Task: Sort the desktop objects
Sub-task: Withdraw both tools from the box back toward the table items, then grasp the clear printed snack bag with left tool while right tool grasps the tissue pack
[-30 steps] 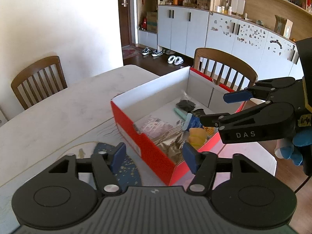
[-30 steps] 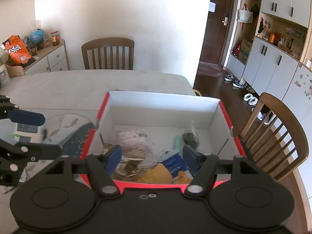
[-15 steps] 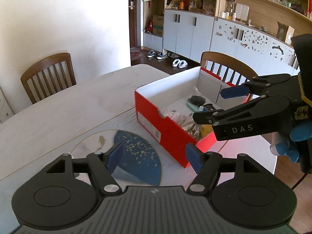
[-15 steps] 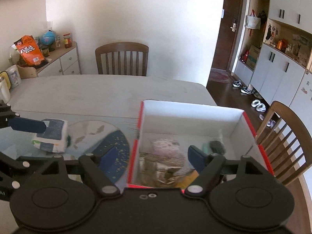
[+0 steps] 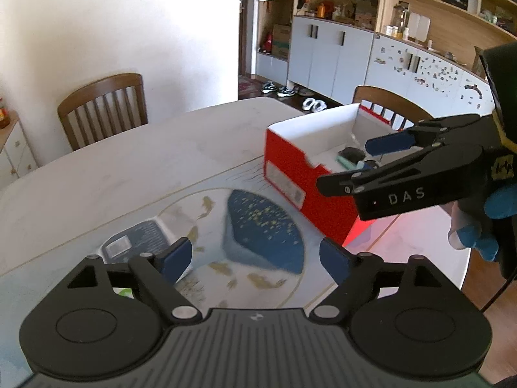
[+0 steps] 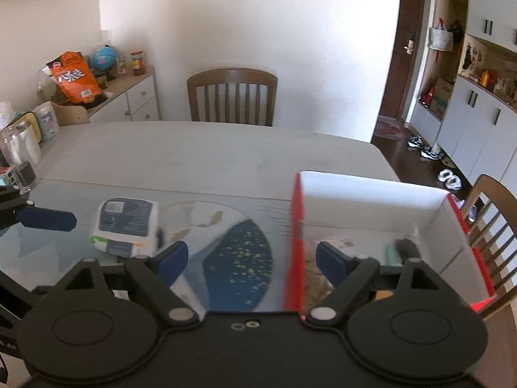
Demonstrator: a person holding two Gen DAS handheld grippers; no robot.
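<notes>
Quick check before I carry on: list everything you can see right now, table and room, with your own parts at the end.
Table: one, pale, under everything.
Mat: one, blue and white with gold flecks, on the table.
Box: one, red outside and white inside, on the mat's right edge, holding several small items too blurred to name.
Tissue pack: one, white and dark blue, on the mat left of the box.
Chairs: three, brown wood, around the table.
Snack bag: one, orange, on the side cabinet.
Shoes: several, on the floor by the cupboards.
Left tongs: open, empty, jaws just been opening.
Right tongs: open, empty, jaws just been opening.
</notes>
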